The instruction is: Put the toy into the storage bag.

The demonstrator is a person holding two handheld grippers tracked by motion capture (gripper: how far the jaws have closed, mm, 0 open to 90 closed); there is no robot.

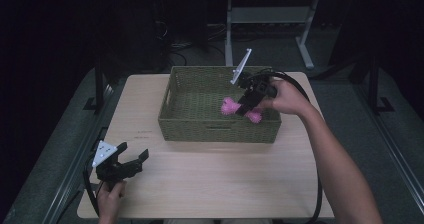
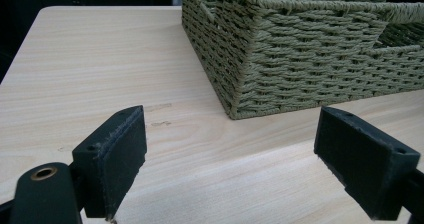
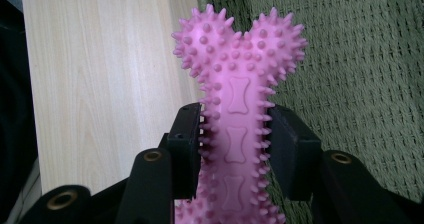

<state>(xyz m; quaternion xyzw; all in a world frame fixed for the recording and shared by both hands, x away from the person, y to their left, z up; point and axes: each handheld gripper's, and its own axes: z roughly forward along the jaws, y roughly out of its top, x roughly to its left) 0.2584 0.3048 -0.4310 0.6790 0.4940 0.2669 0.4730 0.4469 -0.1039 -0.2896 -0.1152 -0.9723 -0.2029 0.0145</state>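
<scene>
Closest to my high camera, my left hand [image 1: 111, 200] sits at the near left corner of the counter [image 1: 215, 184], holding the left tool [image 1: 131, 160]. From that tool's own camera I see its two black pads [image 2: 116, 156] standing wide apart with nothing between them, just bare pale wood below; so it is released. Ahead of it stands a corner of the woven green basket [image 2: 300, 59], resting on the counter and well clear of the pads.

Across the counter, my right hand [image 1: 285, 98] reaches over the basket's right half, and the right tool [image 1: 246, 104] slants down into it. It is clenched on the pink spiky bone toy [image 3: 239, 99]: the pads press on the toy's narrow shaft from both sides, and the knobbed end sticks out beyond them. In the high view the bone toy [image 1: 230, 106] lies across the basket's interior toward its near right wall, with one end on each side of the tool. Whether the toy rests on the basket floor or hangs just above it I cannot tell from here. Through the right tool's camera the basket's weave fills the background, with a strip of counter alongside.
</scene>
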